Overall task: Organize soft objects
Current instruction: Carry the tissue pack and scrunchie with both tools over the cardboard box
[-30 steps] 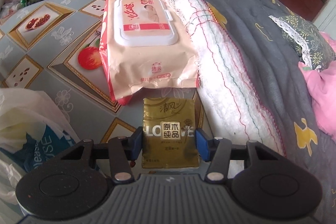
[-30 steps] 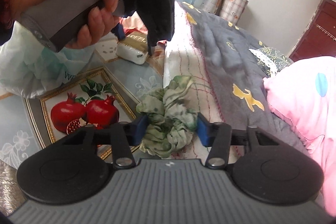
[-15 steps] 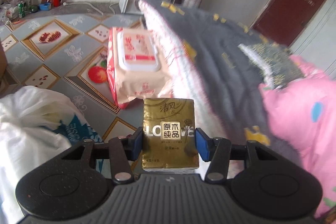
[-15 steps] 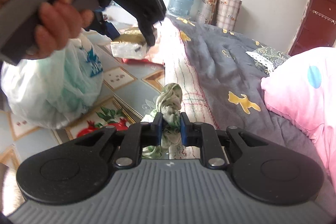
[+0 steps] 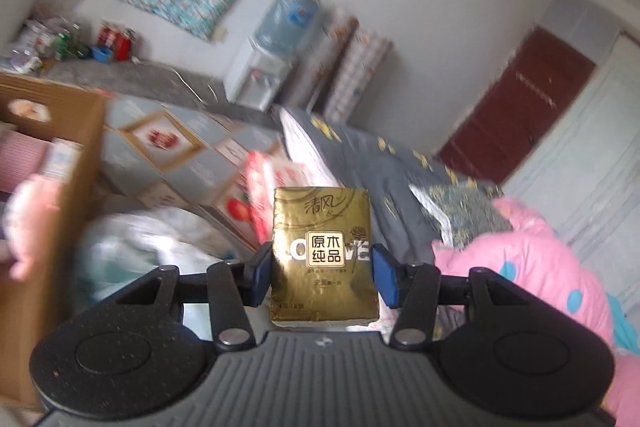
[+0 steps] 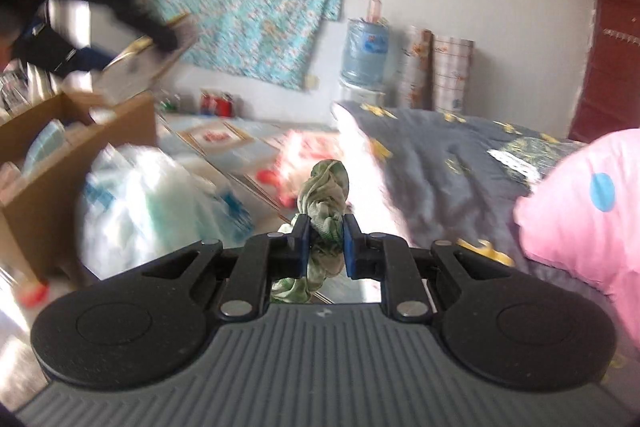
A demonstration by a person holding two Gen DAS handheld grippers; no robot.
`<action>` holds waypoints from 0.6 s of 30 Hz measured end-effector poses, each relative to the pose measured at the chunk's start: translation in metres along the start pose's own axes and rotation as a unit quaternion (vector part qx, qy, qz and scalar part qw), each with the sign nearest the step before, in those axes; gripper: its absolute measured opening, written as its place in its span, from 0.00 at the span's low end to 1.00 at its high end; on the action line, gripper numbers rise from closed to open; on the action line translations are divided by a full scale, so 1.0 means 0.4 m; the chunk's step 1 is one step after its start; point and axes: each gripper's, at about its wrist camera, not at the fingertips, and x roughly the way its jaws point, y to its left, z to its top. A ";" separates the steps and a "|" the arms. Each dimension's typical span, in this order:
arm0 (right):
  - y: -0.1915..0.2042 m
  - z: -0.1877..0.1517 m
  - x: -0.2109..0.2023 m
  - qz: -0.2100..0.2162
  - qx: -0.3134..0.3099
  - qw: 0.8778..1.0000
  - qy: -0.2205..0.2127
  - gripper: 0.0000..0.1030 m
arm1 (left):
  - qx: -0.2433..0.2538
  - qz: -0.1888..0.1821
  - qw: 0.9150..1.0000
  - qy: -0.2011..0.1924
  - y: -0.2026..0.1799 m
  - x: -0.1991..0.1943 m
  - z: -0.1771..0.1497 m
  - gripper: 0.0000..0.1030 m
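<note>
- Between the jaws of the left gripper [image 5: 322, 277] sits the gold tissue pack [image 5: 322, 255], clamped across its width and lifted clear of the floor; the flat sides give the pads a firm seat on a soft pack.
- Pack label reads "清风" at the top, "LOVE" across the middle partly covered by a badge reading "原木纯品"; the smaller print is not legible.
- Right gripper [image 6: 324, 247] has its jaws clenched on the green crumpled cloth [image 6: 326, 195], which bunches above and below the pads; the jaws have just been closing on it, and the narrow gap suits so compressible an item.
- Cardboard box [image 5: 60, 187], open-topped at the left, is the probable destination for both items.
- White plastic bag [image 6: 160, 203] lies on the floor beside the box.
- Bed with grey quilt [image 6: 440, 163] stands to the right.
</note>
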 end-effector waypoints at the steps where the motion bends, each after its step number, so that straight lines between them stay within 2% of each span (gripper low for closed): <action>1: 0.006 0.015 -0.003 0.012 0.005 1.000 -0.004 0.15 | -0.002 0.009 1.000 -0.009 0.024 -0.032 0.001 0.51; 5: 0.045 0.072 -0.004 0.060 0.017 0.998 -0.016 0.15 | -0.013 0.055 0.997 -0.044 0.137 -0.151 -0.006 0.51; 9: 0.097 0.124 0.029 0.123 0.034 0.992 -0.009 0.15 | -0.045 0.106 0.992 -0.055 0.269 -0.216 -0.020 0.51; 13: 0.155 0.170 0.072 0.190 0.062 0.980 0.009 0.15 | -0.074 0.159 0.984 -0.030 0.390 -0.214 -0.041 0.51; 18: 0.229 0.234 0.118 0.263 0.088 0.960 0.025 0.15 | -0.078 0.192 0.978 0.021 0.482 -0.158 -0.071 0.51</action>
